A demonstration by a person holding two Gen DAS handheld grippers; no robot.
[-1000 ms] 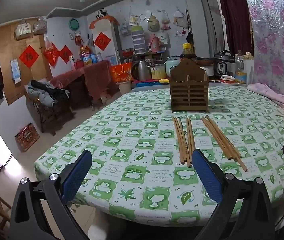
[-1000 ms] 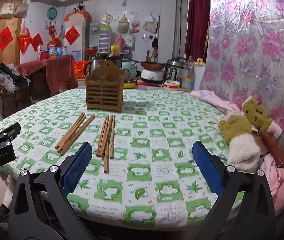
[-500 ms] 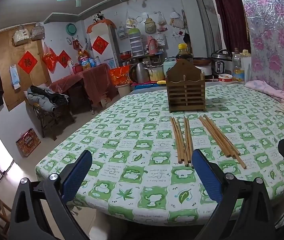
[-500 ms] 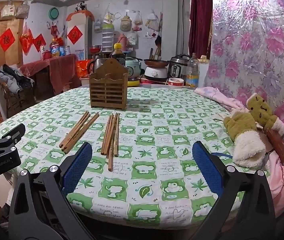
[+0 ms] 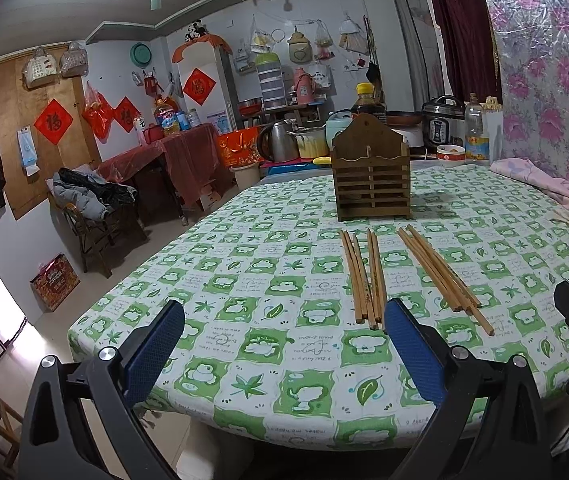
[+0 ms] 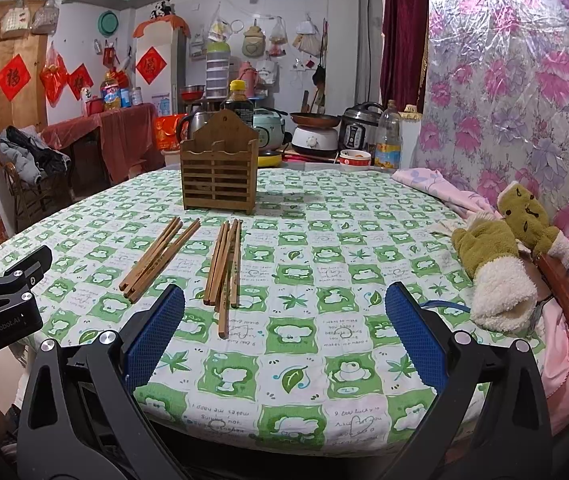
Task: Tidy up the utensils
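Observation:
Two bundles of wooden chopsticks lie on the green-and-white tablecloth: a left bundle (image 5: 364, 276) (image 6: 160, 258) and a right bundle (image 5: 440, 272) (image 6: 226, 264). Behind them stands a brown slatted wooden utensil holder (image 5: 370, 178) (image 6: 218, 172), upright. My left gripper (image 5: 282, 346) hovers open near the table's front edge, short of the left bundle. My right gripper (image 6: 284, 330) is also open, just in front of the right bundle. Neither holds anything.
Green plush mittens (image 6: 496, 252) and pink cloth (image 6: 436, 188) lie along the table's right side. Kettles, a rice cooker (image 6: 358, 128) and bottles crowd the counter behind the table. The other gripper's black body (image 6: 0, 300) shows at the left of the right wrist view.
Both grippers have risen and tilted slightly, so the table sits lower in each view. The chopsticks and holder have not moved. Jaws stay wide.

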